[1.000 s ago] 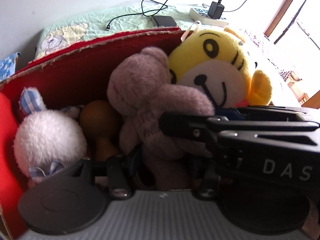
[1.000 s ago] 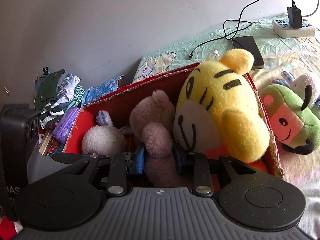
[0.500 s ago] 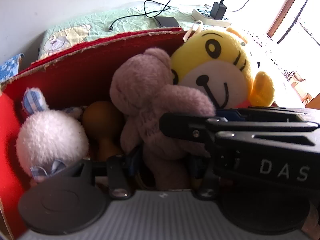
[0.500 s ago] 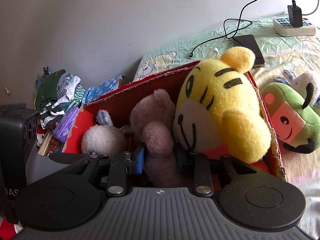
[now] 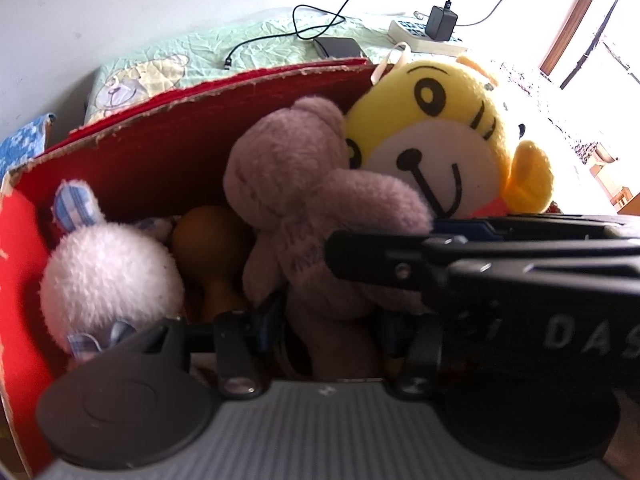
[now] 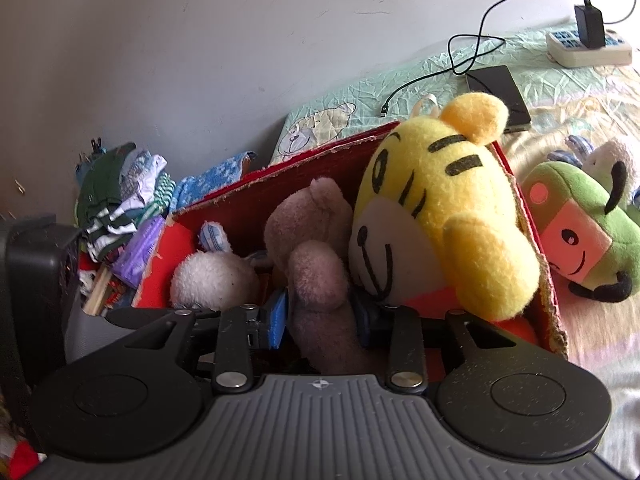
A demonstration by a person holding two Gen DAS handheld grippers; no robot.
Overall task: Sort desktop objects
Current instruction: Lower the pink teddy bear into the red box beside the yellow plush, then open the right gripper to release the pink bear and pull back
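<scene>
Both tongs meet on the mauve bear inside the red box.

Nearest, the left tongs [image 5: 328, 320] straddle the lower body of the mauve plush bear [image 5: 304, 208], blue pads close on either side of it; whether they truly pinch it cannot be told. The right tongs [image 6: 320, 312] are clenched on the same bear's limb, and their black body crosses the right of the left wrist view. The bear sits in the red cardboard box [image 6: 280, 172], with a white fluffy plush [image 5: 108, 276] to its left, a brown wooden piece [image 5: 208, 240] between them, and the yellow tiger plush [image 6: 448, 216] leaning against its right side. Right of the box a green plush [image 6: 584, 232] lies on the bed. Farther off, on the bed's green quilt [image 6: 420, 80], lie a dark flat device [image 6: 500, 92], its cable and a power strip [image 6: 588, 48]. Folded clothes [image 6: 120, 200] are heaped at far left.
</scene>
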